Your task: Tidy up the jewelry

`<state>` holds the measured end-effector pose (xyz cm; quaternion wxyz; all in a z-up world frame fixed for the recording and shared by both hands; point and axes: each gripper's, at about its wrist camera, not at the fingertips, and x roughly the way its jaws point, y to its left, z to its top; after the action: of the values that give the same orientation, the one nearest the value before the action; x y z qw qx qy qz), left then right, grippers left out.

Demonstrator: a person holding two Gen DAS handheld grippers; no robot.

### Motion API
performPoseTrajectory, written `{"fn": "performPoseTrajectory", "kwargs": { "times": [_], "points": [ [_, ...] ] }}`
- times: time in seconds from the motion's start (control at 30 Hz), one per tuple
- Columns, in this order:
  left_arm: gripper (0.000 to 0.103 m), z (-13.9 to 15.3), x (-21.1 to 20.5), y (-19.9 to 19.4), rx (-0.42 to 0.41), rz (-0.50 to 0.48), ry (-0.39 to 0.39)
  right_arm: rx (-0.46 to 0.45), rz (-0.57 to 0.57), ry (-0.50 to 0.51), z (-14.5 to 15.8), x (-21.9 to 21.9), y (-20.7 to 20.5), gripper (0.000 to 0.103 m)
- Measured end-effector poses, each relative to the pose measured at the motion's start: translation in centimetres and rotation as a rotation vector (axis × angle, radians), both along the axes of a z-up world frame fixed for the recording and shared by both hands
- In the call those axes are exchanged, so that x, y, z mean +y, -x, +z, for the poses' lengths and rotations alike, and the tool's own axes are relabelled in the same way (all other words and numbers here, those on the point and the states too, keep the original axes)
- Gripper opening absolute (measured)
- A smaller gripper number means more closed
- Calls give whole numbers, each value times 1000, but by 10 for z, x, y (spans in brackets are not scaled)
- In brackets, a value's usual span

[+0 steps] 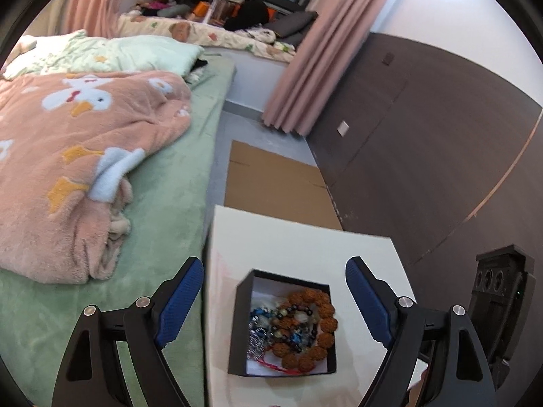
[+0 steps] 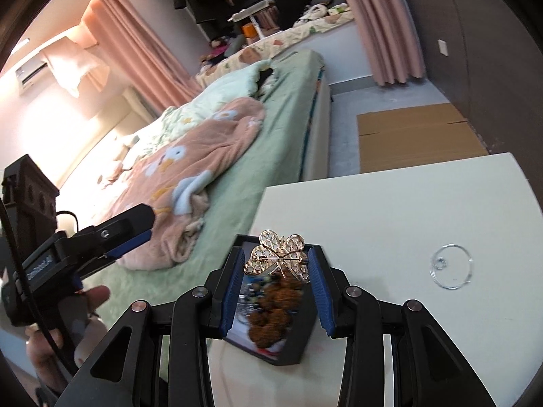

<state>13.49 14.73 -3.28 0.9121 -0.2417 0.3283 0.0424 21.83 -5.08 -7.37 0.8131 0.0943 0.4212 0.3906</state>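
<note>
A green-sheeted bed (image 1: 163, 224) fills the left of the room, a pink duck-print blanket (image 1: 78, 156) heaped on it. Pink curtains (image 1: 305, 78) hang at the far side, and flattened cardboard (image 1: 275, 183) lies on the floor beyond the white table (image 1: 305, 247).

Near the table's left edge sits a black jewelry box (image 1: 244, 322), its white lining crowded with a brown beaded bracelet (image 1: 315, 332) and a tangle of blue and silver pieces. The left gripper (image 1: 275, 300) hangs over it with its blue pads spread wide and nothing between them.

The right gripper (image 2: 276, 291) clamps a gold filigree butterfly brooch (image 2: 280, 254) above the box's far edge. To the right, a clear thin ring (image 2: 453, 266) lies on the tabletop.

White lettering on the left gripper's body is too blurred to read.
</note>
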Motion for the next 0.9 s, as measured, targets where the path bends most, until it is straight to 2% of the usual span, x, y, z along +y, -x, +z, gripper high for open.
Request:
{"fn": "performPoseTrajectory", "kwargs": {
  "times": [0.03,0.1,0.13,0.17,0.33,0.5,0.73,0.9],
  "points": [
    [86,0,2,1,-3,11,-2,8,25,-26,1,5,1,40],
    [86,-1,6,0,-3,25,4,23,50,-15,0,13,1,55],
    [86,-2,7,0,-2,26,8,25,43,-8,-1,14,1,72],
    [86,-3,6,0,1,26,5,20,24,-5,-1,11,1,82],
    [86,-5,0,-2,4,33,-27,64,-38,-1,-6,-17,-9,83],
    [86,-9,-14,-11,16,-16,-8,82,-127,-4,-3,-58,-22,83],
    [86,-4,-47,-21,19,-80,-70,105,-245,12,0,-109,-39,83],
    [86,-8,-80,-34,64,-160,-108,124,-279,19,-2,-133,-43,83]
  ]
}}
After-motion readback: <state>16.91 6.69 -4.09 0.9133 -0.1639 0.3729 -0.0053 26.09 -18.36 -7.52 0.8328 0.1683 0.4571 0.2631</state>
